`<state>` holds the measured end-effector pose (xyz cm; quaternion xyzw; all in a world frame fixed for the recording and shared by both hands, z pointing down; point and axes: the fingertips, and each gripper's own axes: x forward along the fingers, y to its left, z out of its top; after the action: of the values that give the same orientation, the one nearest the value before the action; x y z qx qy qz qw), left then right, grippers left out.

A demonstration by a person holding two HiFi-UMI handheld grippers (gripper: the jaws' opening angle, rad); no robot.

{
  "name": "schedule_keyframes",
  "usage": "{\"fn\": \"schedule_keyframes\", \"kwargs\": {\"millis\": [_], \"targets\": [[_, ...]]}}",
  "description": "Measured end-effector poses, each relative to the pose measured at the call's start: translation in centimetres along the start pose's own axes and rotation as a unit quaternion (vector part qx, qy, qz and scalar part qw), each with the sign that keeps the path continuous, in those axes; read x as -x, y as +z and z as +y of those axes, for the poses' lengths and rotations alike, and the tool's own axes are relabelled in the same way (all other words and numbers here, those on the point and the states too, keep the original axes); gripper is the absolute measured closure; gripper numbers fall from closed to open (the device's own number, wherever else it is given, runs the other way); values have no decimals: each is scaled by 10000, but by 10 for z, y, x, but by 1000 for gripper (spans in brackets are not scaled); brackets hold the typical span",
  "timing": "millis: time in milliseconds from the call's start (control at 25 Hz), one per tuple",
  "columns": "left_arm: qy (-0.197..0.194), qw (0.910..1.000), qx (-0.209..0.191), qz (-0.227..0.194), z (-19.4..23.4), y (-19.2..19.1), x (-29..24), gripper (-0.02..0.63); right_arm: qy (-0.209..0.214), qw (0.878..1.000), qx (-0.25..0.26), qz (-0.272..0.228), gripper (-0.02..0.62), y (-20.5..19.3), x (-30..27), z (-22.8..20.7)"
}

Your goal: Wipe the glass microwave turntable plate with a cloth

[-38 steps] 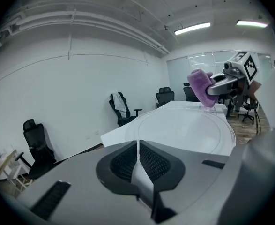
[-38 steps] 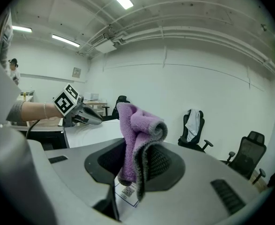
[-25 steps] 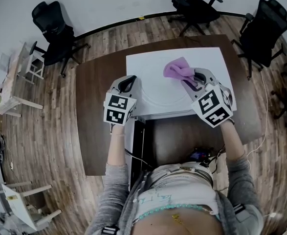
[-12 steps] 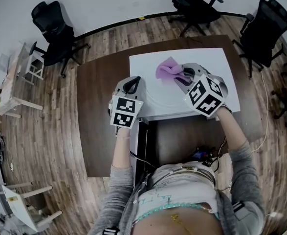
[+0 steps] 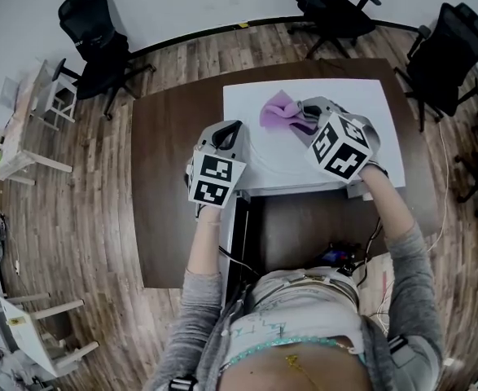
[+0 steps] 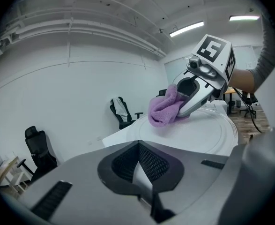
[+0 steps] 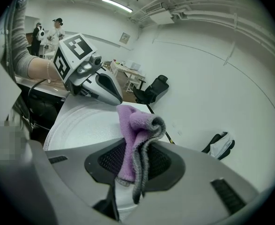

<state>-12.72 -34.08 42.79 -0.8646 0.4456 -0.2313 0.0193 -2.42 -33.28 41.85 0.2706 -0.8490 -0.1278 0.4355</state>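
Purple cloth [image 5: 278, 109] clamped in right gripper [image 5: 301, 120], on glass plate [image 5: 273, 158] near table [image 5: 169, 186] far edge; left gripper [image 5: 231, 129] grips plate rim; chairs [image 5: 100, 43] beyond; cloth slid leftward since.

Bright, even light here, pouring down from the long white ceiling strip lights [image 6: 187, 28]. Shadows stay soft and faint. The flat white table cover [image 5: 377, 96] glares slightly. All views bend hard at the edges; gripper-view corners go black, nearest foreground blurs.
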Motion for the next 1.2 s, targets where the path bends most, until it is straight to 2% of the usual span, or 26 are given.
{"fn": "schedule_keyframes", "kwargs": {"millis": [160, 880, 1200], "targets": [[24, 10000, -57, 26, 0, 1, 0, 595, 108, 9999, -102, -47, 479, -1, 2, 5], [21, 10000, -22, 15, 0, -1, 1, 595, 303, 9991, 310, 1, 479, 12, 2, 38], [22, 10000, -40, 24, 0, 1, 1, 595, 353, 9987, 362, -45, 479, 25, -12, 33]]}}
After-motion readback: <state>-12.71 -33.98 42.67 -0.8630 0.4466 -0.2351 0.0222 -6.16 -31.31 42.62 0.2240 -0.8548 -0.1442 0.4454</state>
